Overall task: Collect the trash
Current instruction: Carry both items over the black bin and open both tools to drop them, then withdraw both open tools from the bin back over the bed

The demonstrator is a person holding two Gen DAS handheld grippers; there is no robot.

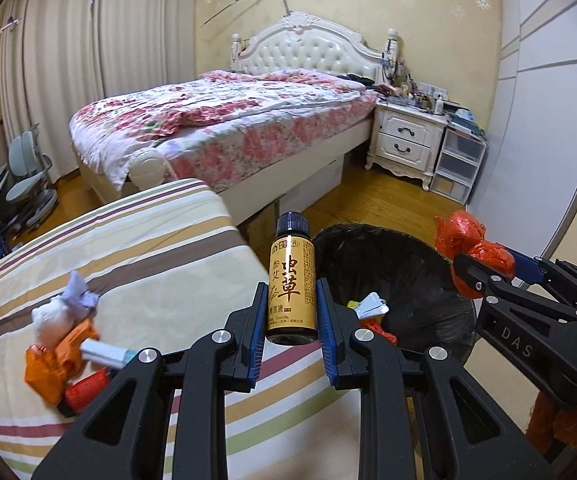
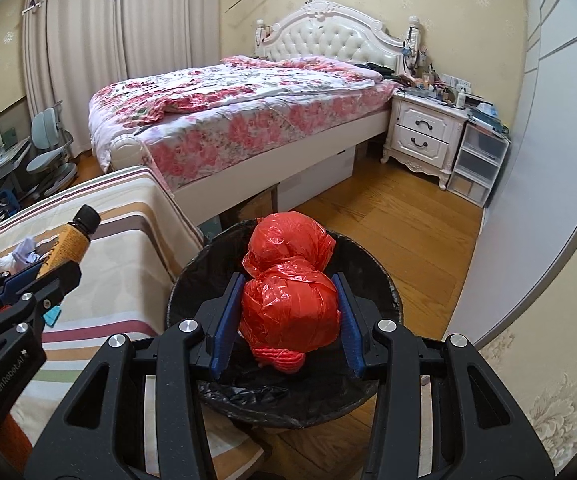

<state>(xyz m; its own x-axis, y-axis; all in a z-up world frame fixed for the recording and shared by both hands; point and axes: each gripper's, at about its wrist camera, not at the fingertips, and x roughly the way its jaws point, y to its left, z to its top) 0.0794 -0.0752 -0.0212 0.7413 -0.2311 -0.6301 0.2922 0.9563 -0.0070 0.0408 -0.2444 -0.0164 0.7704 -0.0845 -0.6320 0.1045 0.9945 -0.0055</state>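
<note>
Two grippers, each carrying one item toward the single black-lined trash bin [image 2: 384, 280] at lower centre of the right wrist view. The right gripper [image 2: 288, 312] pinched a knotted red plastic bag [image 2: 288, 304] between its blue pads, directly above the bin's mouth, presumably so a release would drop it inside. The left gripper [image 1: 291, 316] was clamped on one amber bottle [image 1: 291, 284], held upright by its lower half, cap clear of the pads, at lower centre of the left wrist view beside the bin rim. On the striped bedcover [image 1: 148, 248], lower left, a cluster of trash [image 1: 64, 340] remained: perhaps four or five pieces, though blur blocked a firm count.
</note>
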